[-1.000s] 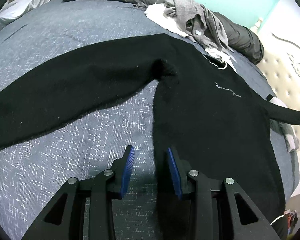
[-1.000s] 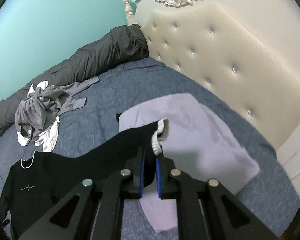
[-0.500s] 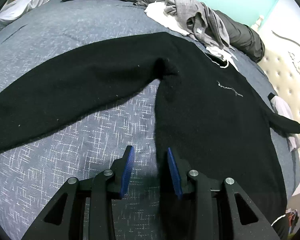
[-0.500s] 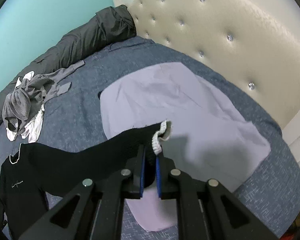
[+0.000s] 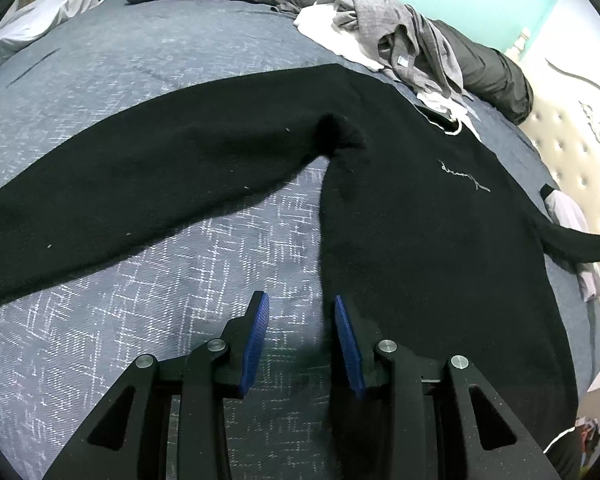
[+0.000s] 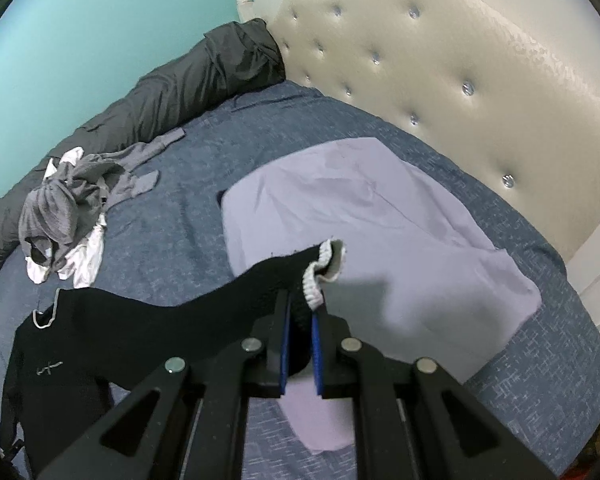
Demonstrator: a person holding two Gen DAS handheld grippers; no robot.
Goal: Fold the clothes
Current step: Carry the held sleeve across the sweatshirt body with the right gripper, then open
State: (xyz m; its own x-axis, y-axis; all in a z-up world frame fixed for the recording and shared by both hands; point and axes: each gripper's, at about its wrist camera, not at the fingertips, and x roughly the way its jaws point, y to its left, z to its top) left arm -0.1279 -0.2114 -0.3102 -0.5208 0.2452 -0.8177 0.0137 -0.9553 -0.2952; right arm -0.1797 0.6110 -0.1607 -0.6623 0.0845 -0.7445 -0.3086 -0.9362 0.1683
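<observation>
Right wrist view: the right gripper [image 6: 300, 312] is clamped on the cuff [image 6: 324, 268] of the black sweater [image 6: 60, 368], blue pads pressed against the knit, white cuff lining protruding above the fingers. The held sleeve [image 6: 228, 296] spans back to the sweater body at lower left. Beneath the cuff lies a flat lavender garment [image 6: 380, 232] on the blue bedspread [image 6: 188, 184]; the tufted headboard [image 6: 440, 60] borders the right side.

Left wrist view: the left gripper [image 5: 300, 332] is released, jaws partly apart, nothing between the pads. It sits over the sweater's side edge, with the right finger above black fabric and the left finger above bare bedspread. The other sleeve [image 5: 120, 188] extends flat to the left. Open bedspread lies left of the gripper. A pile of grey and white clothes [image 5: 384, 40] sits beyond the collar.
</observation>
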